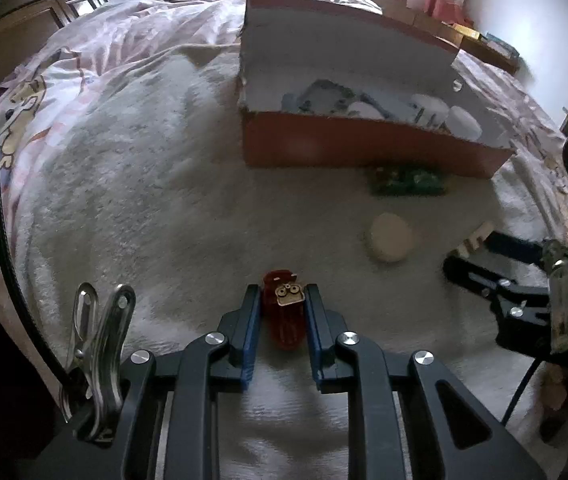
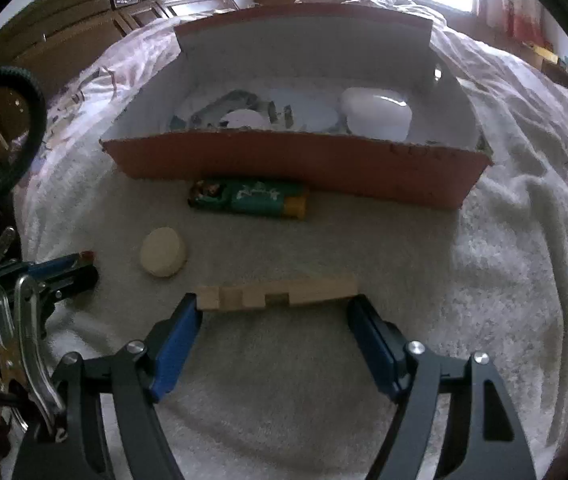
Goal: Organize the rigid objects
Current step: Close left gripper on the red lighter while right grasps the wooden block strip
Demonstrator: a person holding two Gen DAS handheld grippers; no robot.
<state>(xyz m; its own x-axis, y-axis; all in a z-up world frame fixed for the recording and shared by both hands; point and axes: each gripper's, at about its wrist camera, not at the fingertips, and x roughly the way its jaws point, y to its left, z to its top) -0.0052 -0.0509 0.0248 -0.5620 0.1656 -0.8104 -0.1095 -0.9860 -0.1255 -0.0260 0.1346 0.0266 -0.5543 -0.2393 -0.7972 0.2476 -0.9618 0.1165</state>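
Right now the wood block [image 2: 277,293] lies crosswise on the blanket [image 2: 284,360] just past the right tool [image 2: 273,312], whose half-open, empty jaws bracket its ends; left tool [image 1: 281,300] grips a red lighter [image 1: 286,320].

box [image 2: 296,168] contents blurred, green packet [image 1: 408,181] indistinct

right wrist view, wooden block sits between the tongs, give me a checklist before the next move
1. Wooden block between the right tongs: ok.
2. Pads pressing on its ends: not ok, the far end shows a gap.
3. Left tongs shut on the red lighter: ok.
4. Space in the cardboard box: ok, floor shows bare at the right.
5. Round cream piece clear of the block: ok.
6. Green lighter outside the box: ok.
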